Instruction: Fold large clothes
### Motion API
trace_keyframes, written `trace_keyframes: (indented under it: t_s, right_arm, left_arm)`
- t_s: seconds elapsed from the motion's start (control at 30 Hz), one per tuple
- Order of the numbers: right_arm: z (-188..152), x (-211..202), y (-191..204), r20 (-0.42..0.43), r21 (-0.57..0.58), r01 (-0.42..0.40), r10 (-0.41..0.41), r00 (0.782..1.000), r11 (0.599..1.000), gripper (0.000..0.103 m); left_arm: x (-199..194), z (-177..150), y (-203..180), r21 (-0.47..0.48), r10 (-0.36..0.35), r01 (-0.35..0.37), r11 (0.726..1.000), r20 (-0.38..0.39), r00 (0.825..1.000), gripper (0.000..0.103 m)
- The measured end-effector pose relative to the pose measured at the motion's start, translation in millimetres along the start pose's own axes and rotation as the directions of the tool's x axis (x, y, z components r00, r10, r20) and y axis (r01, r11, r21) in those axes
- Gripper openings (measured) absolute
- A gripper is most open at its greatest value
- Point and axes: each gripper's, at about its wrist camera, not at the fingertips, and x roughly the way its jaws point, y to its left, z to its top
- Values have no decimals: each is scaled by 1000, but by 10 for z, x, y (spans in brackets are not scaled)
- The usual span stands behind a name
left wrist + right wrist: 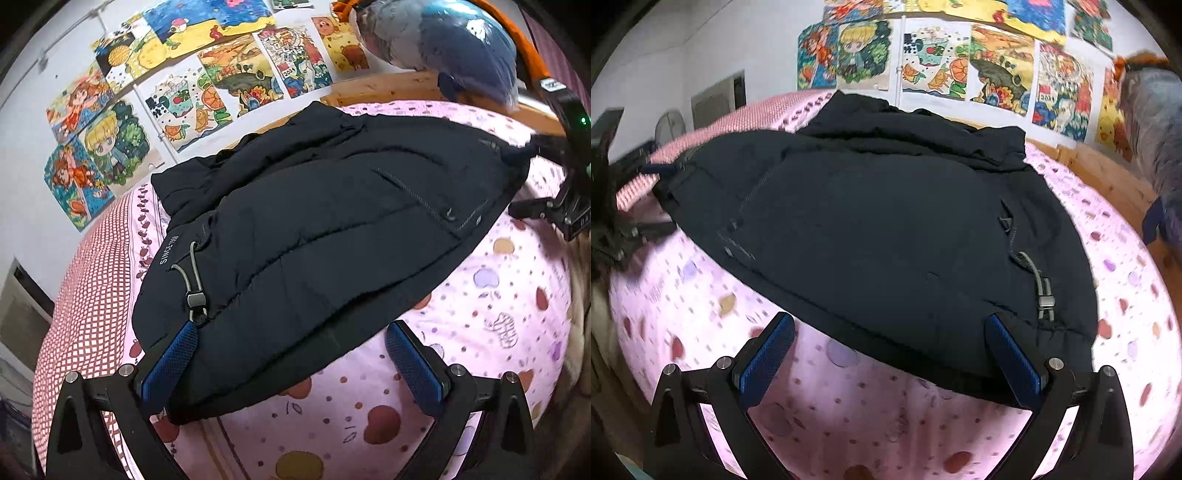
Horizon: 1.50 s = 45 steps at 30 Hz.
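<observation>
Jacket [314,229] half-folded on bed [480,314]; left tool [291,354] and right tool [890,347] wide open, empty. Next: grip 6 o'clock hem.

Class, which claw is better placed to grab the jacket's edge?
Probably left: the open left claw straddles the edge of the jacket; the right claw has only one finger over it.

You see a navy black jacket [325,229], pink fruit-spotted bedsheet [480,314], red-and-white checked pillow [92,280], your blue gripper pads [171,363], bright multicoloured drawings [207,81].
</observation>
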Motion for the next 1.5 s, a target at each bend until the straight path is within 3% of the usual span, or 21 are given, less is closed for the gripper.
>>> trace_keyframes:
  t_s: [0.13,0.27,0.47,0.53,0.67,0.87,0.97,1.03,1.1,1.17,1.23,1.3,1.33,1.5]
  right_arm:
    - [-34,1,-57,-20,-32,78,-78,997,996,101]
    - [-48,-3,-64,-13,-24,104,-105,994,994,101]
    - [-82,-59,63,32,-82,233,-231,972,969,101]
    - [-38,-45,55,43,-66,300,-297,954,952,101]
    - [52,-54,4,58,18,327,-327,943,945,101]
    - [48,-72,-50,110,63,375,-380,919,925,101]
    - [1,-66,-87,116,97,399,-409,905,912,100]
    - [-20,-56,-116,114,126,381,-395,911,916,91]
    - [-28,-41,-120,111,125,370,-383,917,921,68]
    - [-16,-47,-113,126,116,363,-376,918,925,56]
    - [3,-63,-94,144,105,352,-365,920,930,47]
    - [28,-101,-66,168,107,343,-357,919,933,32]
    - [49,-123,-47,176,112,345,-361,916,932,30]
    - [155,-306,-35,262,166,315,-350,899,934,11]
  left_arm:
    - [26,-29,-113,47,67,-67,997,6,998,103]
    - [47,-34,-213,63,138,-139,988,19,990,103]
    - [37,19,-108,-33,206,-205,978,39,978,103]
    - [51,32,-78,-58,221,-218,974,40,974,103]
    - [69,44,-91,-64,261,-258,964,52,964,103]
    - [-16,72,-151,-31,357,-356,934,115,927,101]
    - [-18,88,-222,15,386,-392,920,138,912,87]
    - [15,90,-275,50,392,-401,915,138,910,73]
    - [29,88,-323,73,395,-407,910,140,908,64]
    - [45,86,-379,101,408,-424,900,146,901,55]
    - [77,91,-425,135,418,-435,890,139,898,37]
    - [100,108,-461,158,419,-435,886,129,899,26]
    - [102,125,-462,161,424,-440,883,126,897,21]
    - [-81,262,-362,105,408,-425,899,150,901,11]
